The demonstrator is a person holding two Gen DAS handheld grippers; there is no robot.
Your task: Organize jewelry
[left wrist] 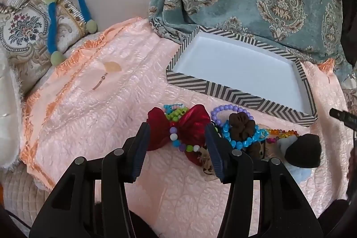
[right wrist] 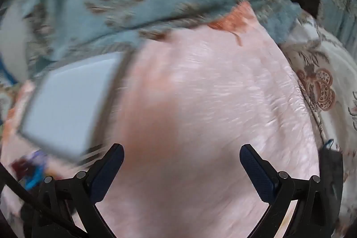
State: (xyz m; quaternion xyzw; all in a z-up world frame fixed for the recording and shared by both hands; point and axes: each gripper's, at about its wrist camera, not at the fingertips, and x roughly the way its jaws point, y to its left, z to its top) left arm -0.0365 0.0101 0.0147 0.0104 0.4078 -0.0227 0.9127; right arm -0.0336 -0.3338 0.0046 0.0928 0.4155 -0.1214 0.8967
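At the far left of the left wrist view, a green and blue soft toy (left wrist: 62, 6) is draped over a patterned cushion (left wrist: 24, 30), well away from the work. The pink quilted cover (left wrist: 93, 108) is spread beneath everything, which keeps the small pieces in one place. Nearer the middle, the left gripper (left wrist: 177, 139) is held low with its jaws apart, one on each side of a red bow (left wrist: 189, 126) crossed by a multicoloured bead bracelet (left wrist: 178, 139); no clamping is seen yet, so a pick-up is judged to be in preparation. To the right lie a purple bead bracelet (left wrist: 219, 113), a brown scrunchie (left wrist: 242, 126) and a blue bead bracelet (left wrist: 241, 142), heaped just near the striped tray (left wrist: 223, 90), whose white floor is bare (presumably the destination). In the blurred right wrist view, the right gripper (right wrist: 181, 162) is seen with jaws wide apart over bare cover, holding nothing.
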